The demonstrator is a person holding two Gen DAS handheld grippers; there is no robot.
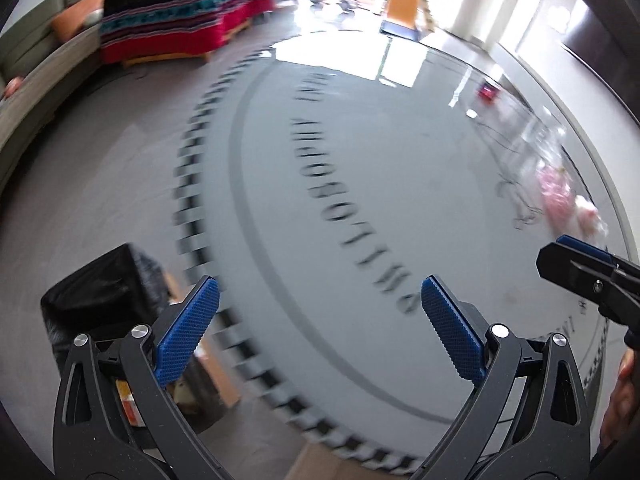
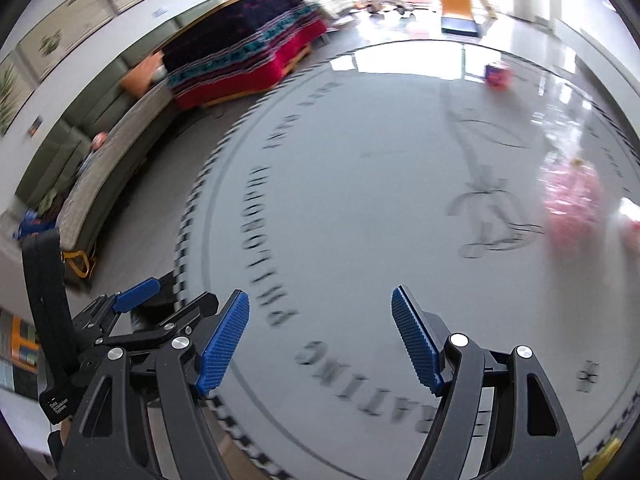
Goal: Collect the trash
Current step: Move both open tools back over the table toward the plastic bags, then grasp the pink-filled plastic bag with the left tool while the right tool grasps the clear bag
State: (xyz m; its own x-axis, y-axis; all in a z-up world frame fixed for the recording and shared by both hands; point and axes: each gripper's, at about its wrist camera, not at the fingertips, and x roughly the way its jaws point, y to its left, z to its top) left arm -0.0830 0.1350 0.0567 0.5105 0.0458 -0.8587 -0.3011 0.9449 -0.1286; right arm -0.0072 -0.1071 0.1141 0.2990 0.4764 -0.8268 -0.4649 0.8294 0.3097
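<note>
Left wrist view: the left gripper [image 1: 320,320] hangs with its blue pads well apart and nothing between them, above a round grey counter [image 1: 360,208] printed with blurred dark lettering. A black bin [image 1: 104,284], partly hidden behind the left finger, stands beside the counter's near edge. A pink wrapper [image 1: 560,192], smeared by blur, lies toward the counter's right side; a small red item [image 1: 489,92] lies farther back. The right gripper's tip [image 1: 580,264] enters at the right edge, cut off.

Right wrist view: the right gripper [image 2: 320,340] is also spread wide and empty. The pink wrapper [image 2: 572,200] lies to its right, too blurred to identify; the red item [image 2: 497,74] sits near the far rim. The left gripper [image 2: 160,304] shows at lower left.
</note>
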